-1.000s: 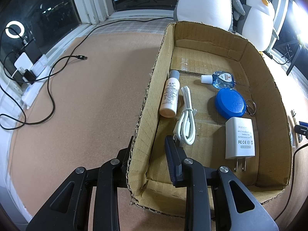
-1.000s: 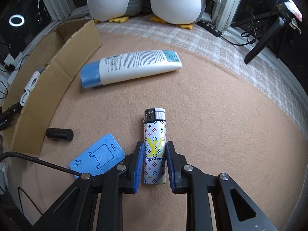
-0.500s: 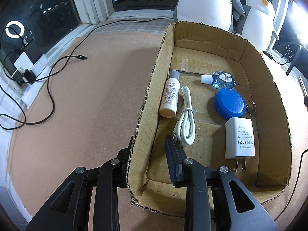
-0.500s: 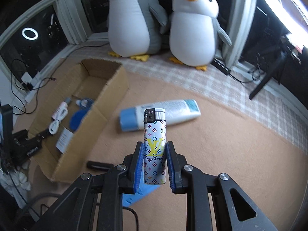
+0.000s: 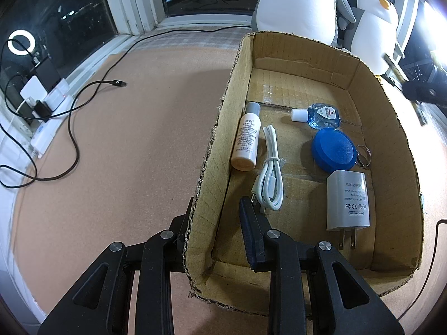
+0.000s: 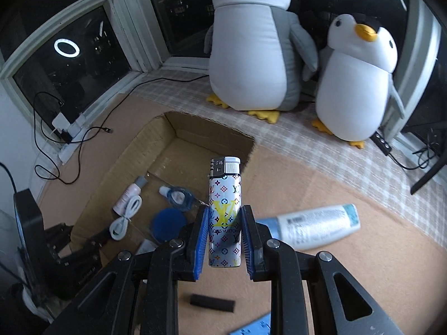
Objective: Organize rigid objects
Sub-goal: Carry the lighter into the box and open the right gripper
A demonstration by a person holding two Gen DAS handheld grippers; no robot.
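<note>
Trouble, if it comes, comes from the grip: our right gripper [image 6: 222, 231] has its fingers [image 6: 200, 240] closed on the lower half of the patterned lighter [image 6: 225, 215], which stands upright between the pads in the air, over the near right wall of the cardboard box [image 6: 167, 145]. The body looks slick and glossy, and we judge it could slide down or swivel between the pads if we tip the wrist sharply on the way in. Our left gripper [image 5: 218, 226] straddles the box's near left wall [image 5: 208, 184], one finger outside and one finger [image 5: 250, 234] inside; whether it actually pinches the cardboard we cannot tell, so the box may shift if the lighter or the right gripper knocks a wall. Inside lie a small white bottle [image 5: 247, 139], a coiled white cable [image 5: 271, 176], a clear blue bottle [image 5: 321, 115], a blue round case [image 5: 333, 149] and a white charger [image 5: 347, 201], so the bare floor is mostly at the far end and along the near edge. Release from too high and we reckon the lighter bounces onto the charger or rolls against the case. A big tube [image 6: 315, 227] and a black cylinder [image 6: 212, 303] lie out on the counter [image 6: 349, 265], close enough that a low swing could nudge them.
</note>
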